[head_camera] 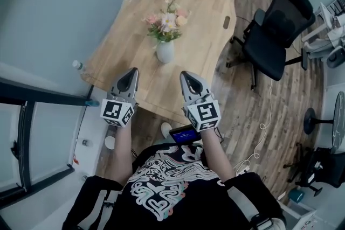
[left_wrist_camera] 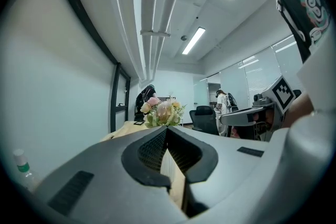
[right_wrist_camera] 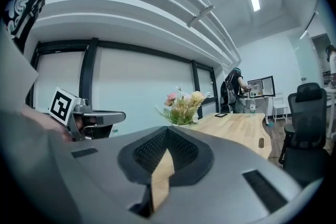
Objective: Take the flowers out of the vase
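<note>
Flowers sat in white vase mid tabletop, toward its near edge. Left gripper and right gripper hung over that edge, short of vase, one each side. Both sets of fingers pressed together, holding nothing.

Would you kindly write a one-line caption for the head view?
The left gripper and the right gripper, jaws shut and empty, point across a wooden table toward a white vase of flowers.

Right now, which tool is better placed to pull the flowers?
Right, probably. Both are shut and empty, but the right tool sits nearer the vase and flowers than the left tool.
</note>
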